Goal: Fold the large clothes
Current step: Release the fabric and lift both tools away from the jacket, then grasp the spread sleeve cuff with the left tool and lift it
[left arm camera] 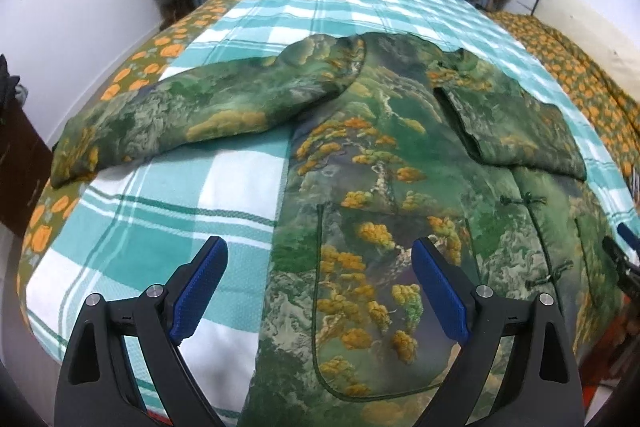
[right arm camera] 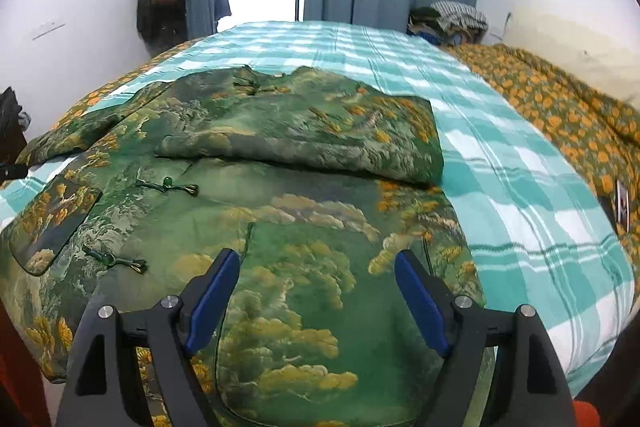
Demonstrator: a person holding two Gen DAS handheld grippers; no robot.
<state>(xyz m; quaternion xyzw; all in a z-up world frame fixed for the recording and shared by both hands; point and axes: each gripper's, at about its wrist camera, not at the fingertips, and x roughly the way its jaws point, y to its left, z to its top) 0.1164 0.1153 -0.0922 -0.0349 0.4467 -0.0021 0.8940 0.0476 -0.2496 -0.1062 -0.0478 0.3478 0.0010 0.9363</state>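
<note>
Lying flat across the bed's near edge, the green patterned jacket [left arm camera: 384, 187] has one sleeve [right arm camera: 304, 135] folded over its chest and the other sleeve [left arm camera: 192, 115] outstretched, while left gripper [left arm camera: 320, 291] and right gripper [right arm camera: 316, 297] hover with jaws apart and empty, probably readying the next fold.

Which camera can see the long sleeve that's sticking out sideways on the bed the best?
The left wrist view. There the unfolded sleeve lies stretched out whole across the checked blanket, cuff to shoulder. The right wrist view catches only part of it at the far left edge, squashed by the lens, while the folded-in sleeve fills the middle.
</note>
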